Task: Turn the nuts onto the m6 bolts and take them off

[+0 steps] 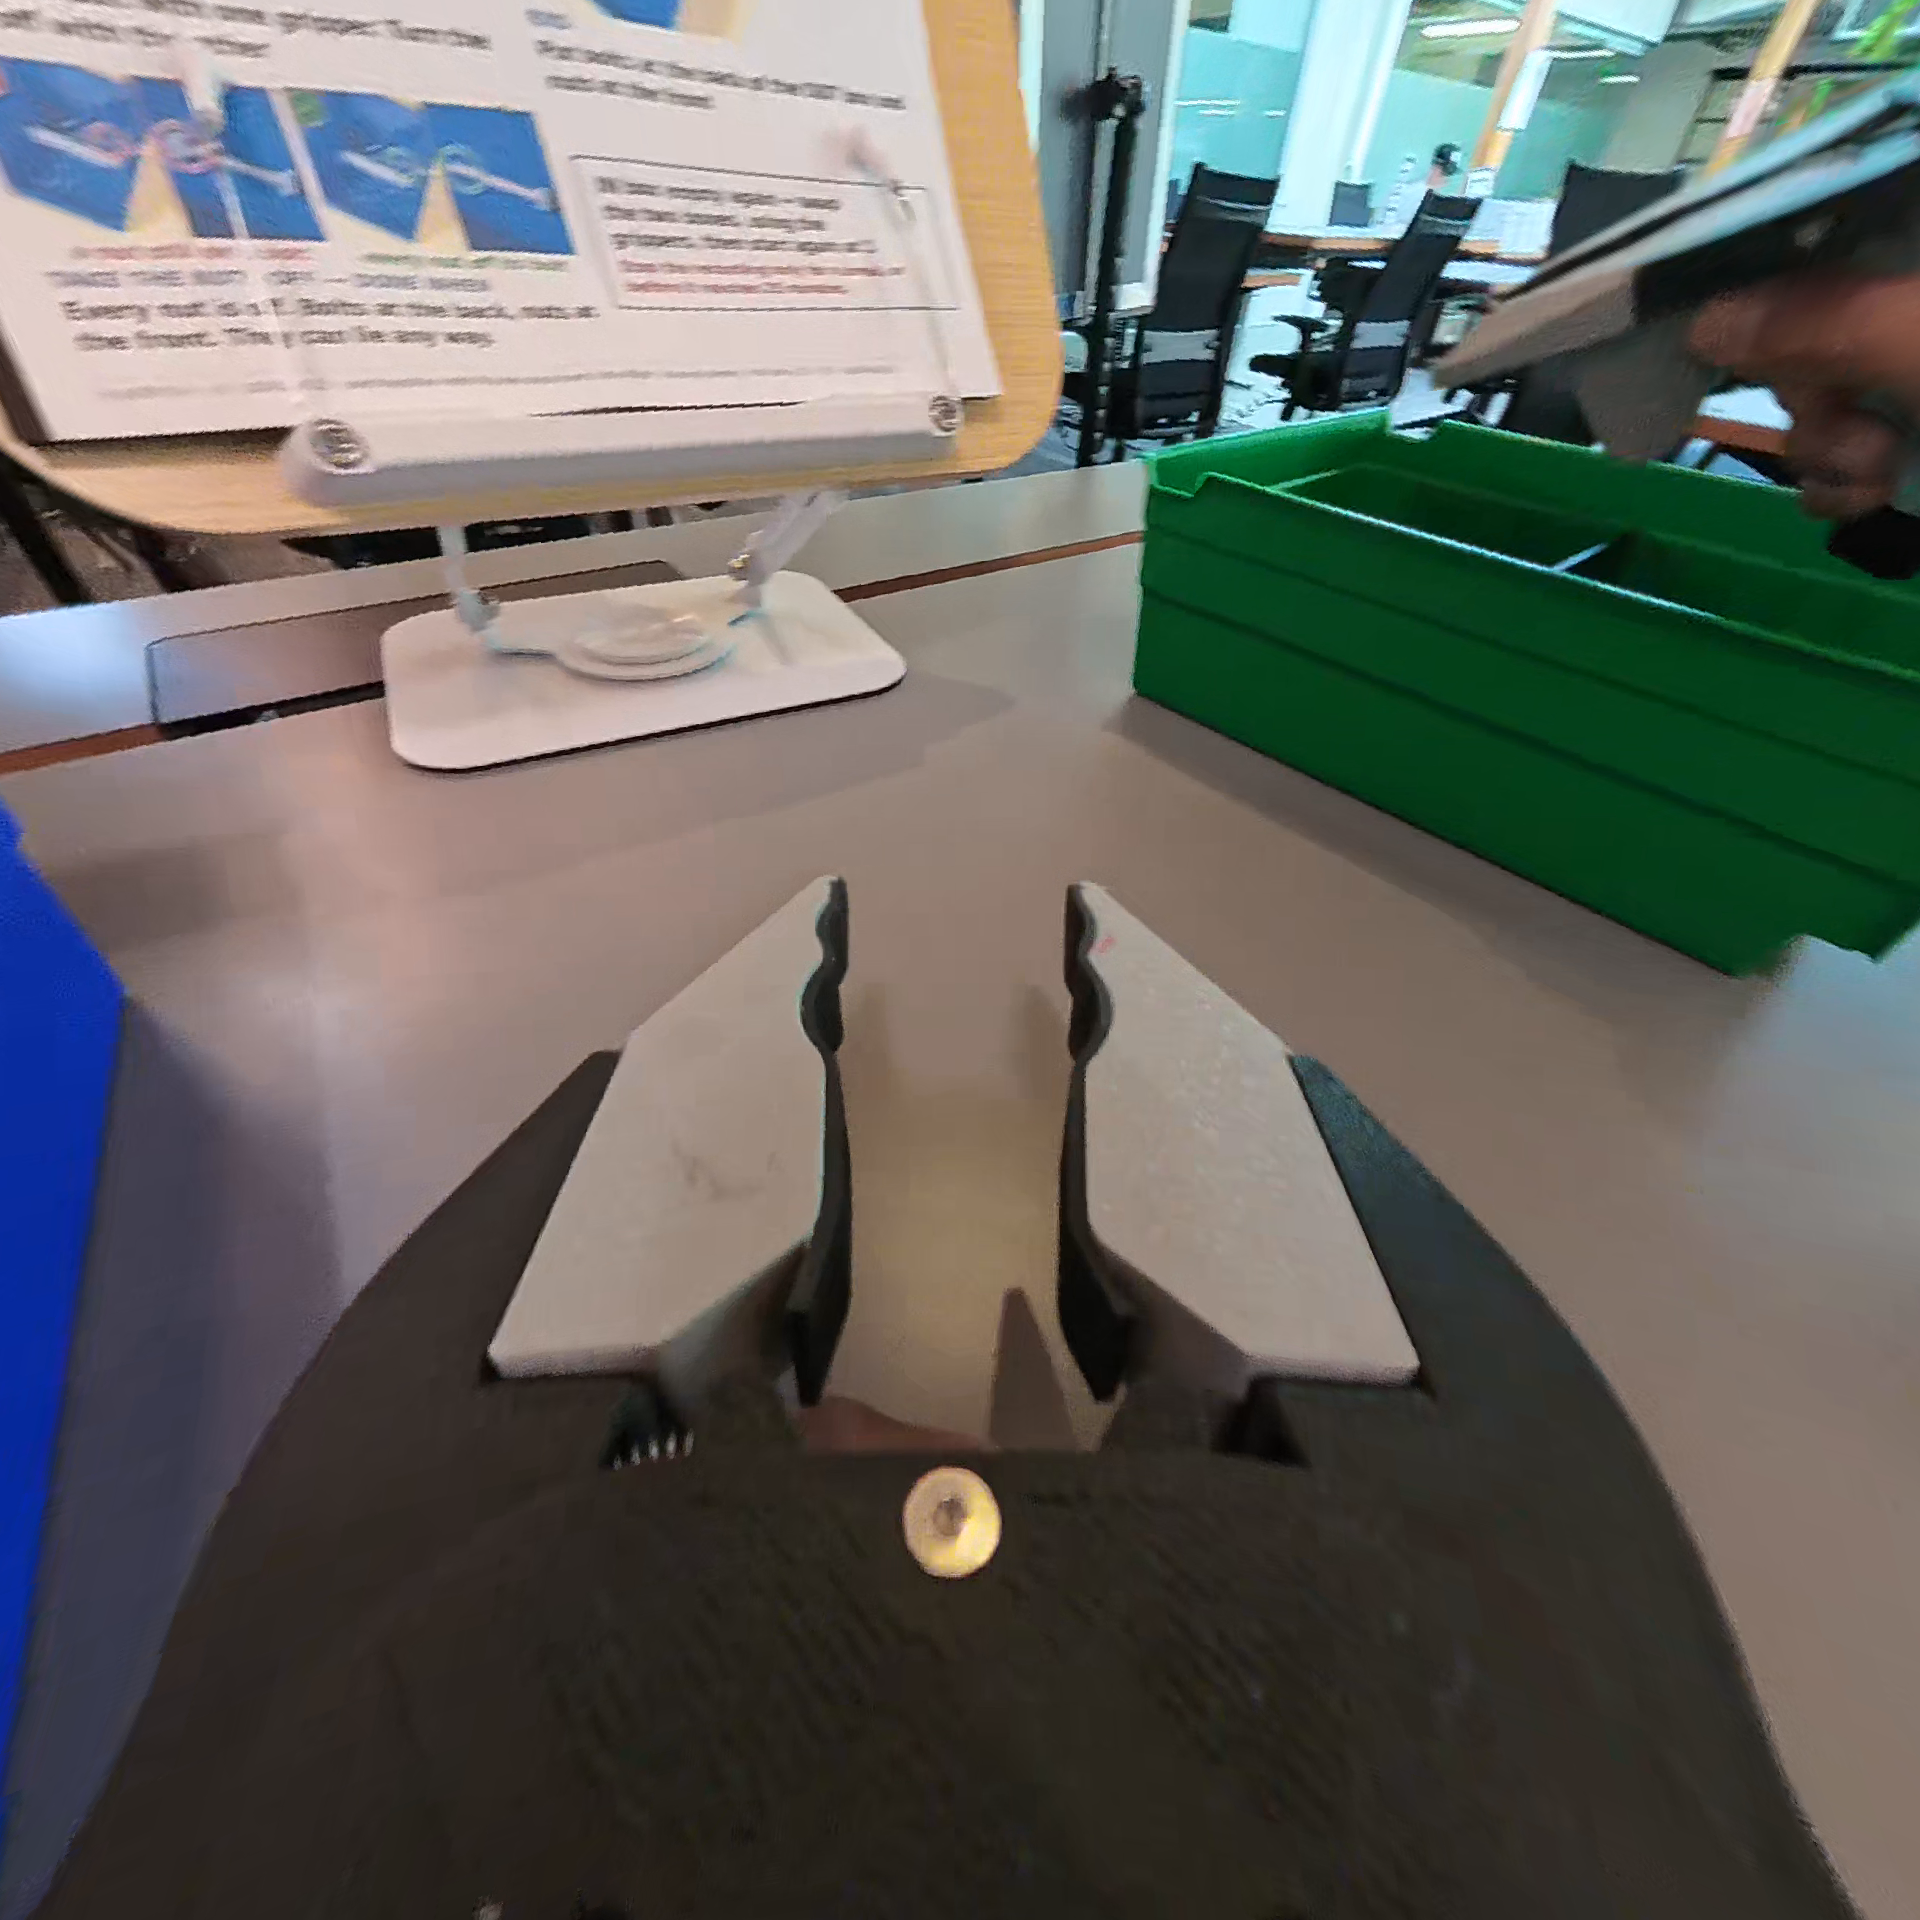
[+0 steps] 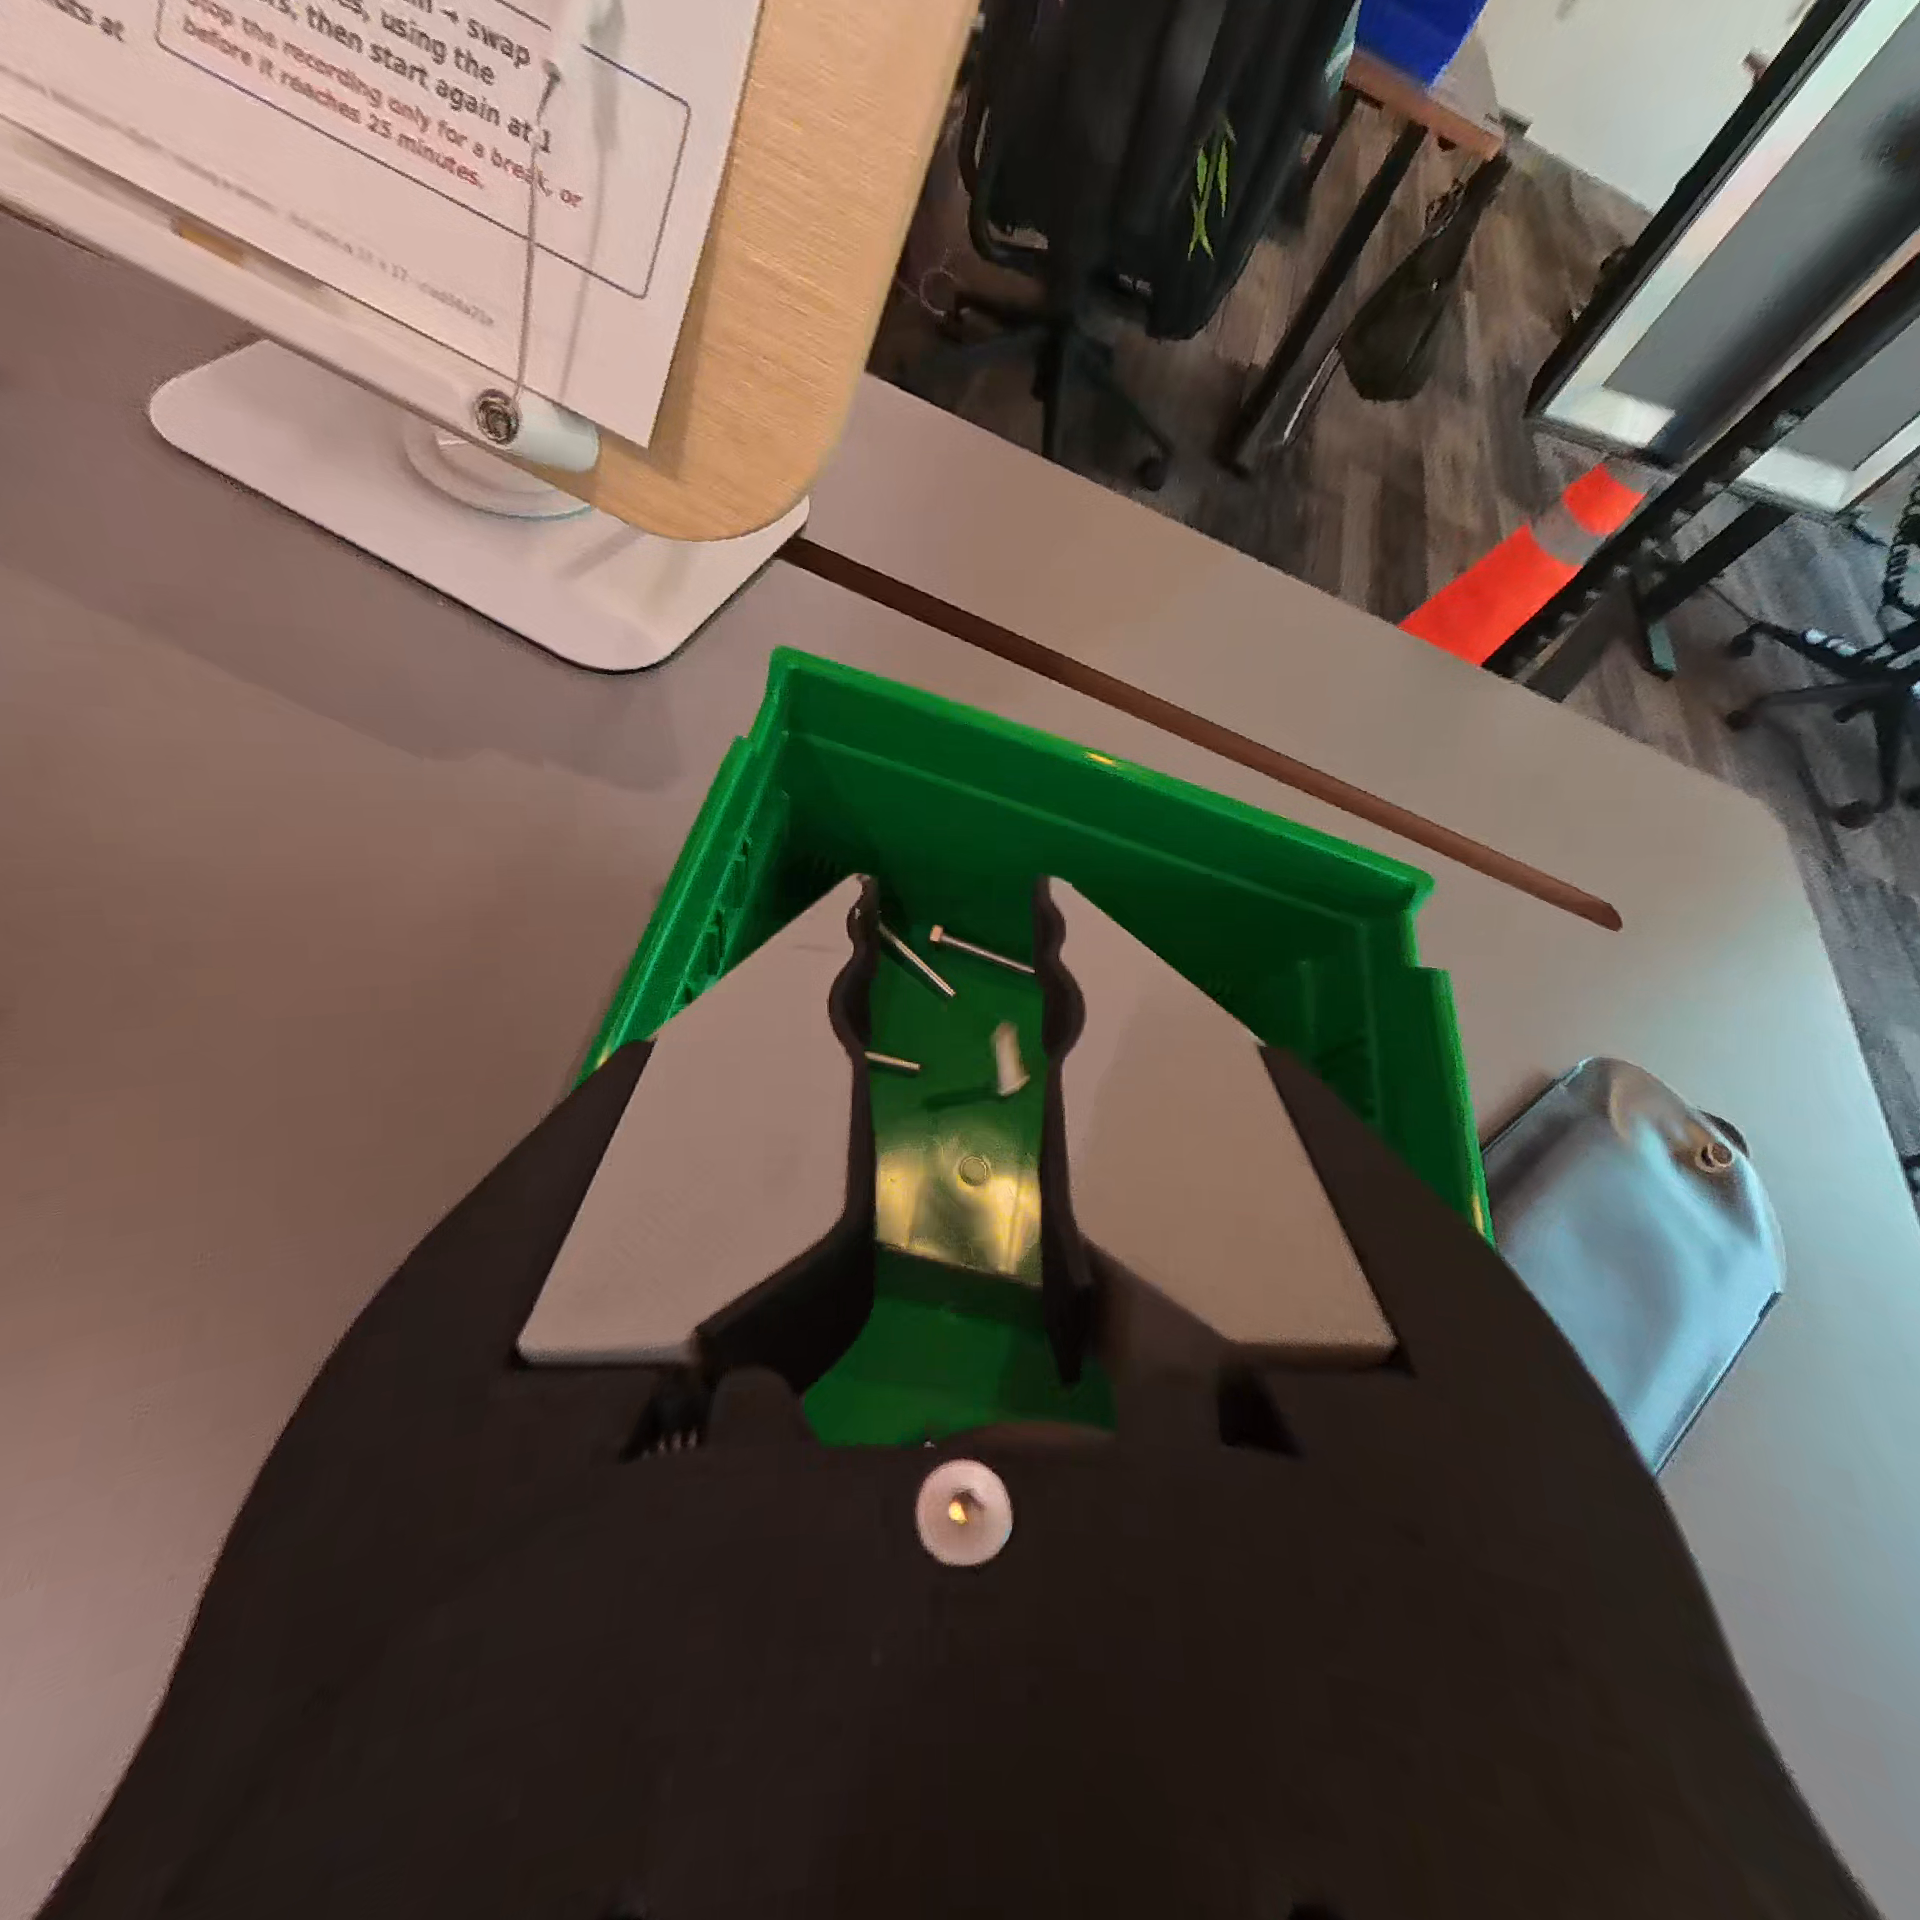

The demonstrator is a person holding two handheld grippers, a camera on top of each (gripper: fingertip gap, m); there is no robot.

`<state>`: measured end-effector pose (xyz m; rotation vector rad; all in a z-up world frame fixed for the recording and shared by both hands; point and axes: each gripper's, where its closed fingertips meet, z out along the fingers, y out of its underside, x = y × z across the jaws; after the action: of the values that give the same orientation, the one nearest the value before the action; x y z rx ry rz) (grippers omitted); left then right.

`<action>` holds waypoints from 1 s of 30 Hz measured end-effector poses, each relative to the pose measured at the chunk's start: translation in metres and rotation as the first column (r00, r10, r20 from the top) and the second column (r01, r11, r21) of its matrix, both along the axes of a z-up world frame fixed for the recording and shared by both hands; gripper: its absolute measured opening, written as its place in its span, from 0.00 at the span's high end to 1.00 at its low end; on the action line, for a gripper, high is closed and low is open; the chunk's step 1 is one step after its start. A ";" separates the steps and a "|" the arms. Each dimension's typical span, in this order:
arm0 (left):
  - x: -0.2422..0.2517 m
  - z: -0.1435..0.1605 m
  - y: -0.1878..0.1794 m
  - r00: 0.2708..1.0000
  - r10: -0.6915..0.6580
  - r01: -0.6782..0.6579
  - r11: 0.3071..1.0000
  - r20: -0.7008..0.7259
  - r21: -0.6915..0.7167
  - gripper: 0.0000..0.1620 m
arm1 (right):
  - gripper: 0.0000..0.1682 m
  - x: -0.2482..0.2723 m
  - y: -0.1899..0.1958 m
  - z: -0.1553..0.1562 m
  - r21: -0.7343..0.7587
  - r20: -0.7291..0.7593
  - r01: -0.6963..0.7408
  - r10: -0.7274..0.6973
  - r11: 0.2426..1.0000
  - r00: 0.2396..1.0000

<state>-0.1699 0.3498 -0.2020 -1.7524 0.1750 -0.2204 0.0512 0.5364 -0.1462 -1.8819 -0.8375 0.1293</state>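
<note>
Grey laminate fills both views: the tabletop (image 1: 1351, 1195) is seen running back to a dark seam strip along its far edge. On it, a white-based document stand (image 1: 644, 665) with a pale wood backboard is propped, an instruction sheet (image 1: 499, 208) held against it. At the far left edge a blue block (image 1: 52, 1143) is glimpsed, kind unclear.

The left gripper (image 1: 956, 935) is held low over bare table, its jaws parted with nothing between them. To its right, a green bin (image 1: 1455, 727) is set, and the right gripper is caught above it, blurred, in a hand.

From the right wrist view, the right gripper (image 2: 951, 904) is poised over the green bin's back compartment, fingers spread, nothing clamped. Several bolts (image 2: 920, 961) are scattered loose on the bin floor there. A metal tray (image 2: 1621, 1247) is placed just beside the bin.

Beyond the table, office chairs (image 1: 1195, 312), desks, wood-look flooring and an orange cone (image 2: 1507, 582) are made out.
</note>
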 end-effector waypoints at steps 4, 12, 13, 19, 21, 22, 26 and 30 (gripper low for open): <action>-0.014 -0.002 0.004 0.998 0.066 -0.066 0.998 0.005 -0.014 0.75 | 0.82 -0.024 -0.043 0.008 0.064 -0.030 -0.088 0.090 0.994 0.996; -0.041 -0.003 0.011 0.977 0.211 -0.211 0.977 -0.038 -0.010 0.97 | 1.00 -0.129 -0.221 0.025 0.296 0.054 -0.480 0.487 0.826 0.872; -0.044 -0.003 0.011 0.974 0.222 -0.222 0.975 -0.040 -0.008 1.00 | 1.00 -0.133 -0.233 0.032 0.352 0.090 -0.475 0.476 0.807 0.875; -0.065 -0.005 0.014 0.942 0.333 -0.334 0.942 -0.053 -0.023 1.00 | 1.00 -0.195 -0.335 0.012 0.242 0.064 -0.716 0.726 0.655 0.685; -0.070 -0.005 0.015 0.925 0.371 -0.373 0.928 -0.083 -0.013 1.00 | 1.00 -0.213 -0.350 0.000 0.241 0.121 -0.743 0.740 0.624 0.661; -0.072 -0.004 0.015 0.916 0.388 -0.391 0.920 -0.103 -0.005 1.00 | 1.00 -0.222 -0.355 -0.004 0.240 0.136 -0.751 0.745 0.615 0.653; -0.082 -0.004 0.015 0.888 0.438 -0.441 0.897 -0.139 0.005 1.00 | 1.00 -0.244 -0.367 -0.007 0.240 0.108 -0.765 0.767 0.597 0.633; -0.090 -0.003 0.014 0.862 0.477 -0.480 0.877 -0.174 0.023 1.00 | 1.00 -0.255 -0.367 -0.008 0.243 0.122 -0.766 0.765 0.595 0.633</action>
<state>-0.2598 0.3635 -0.2047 -1.7778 -0.1424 0.2988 -0.2040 0.1689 -0.1538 -1.1385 -1.5555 0.5183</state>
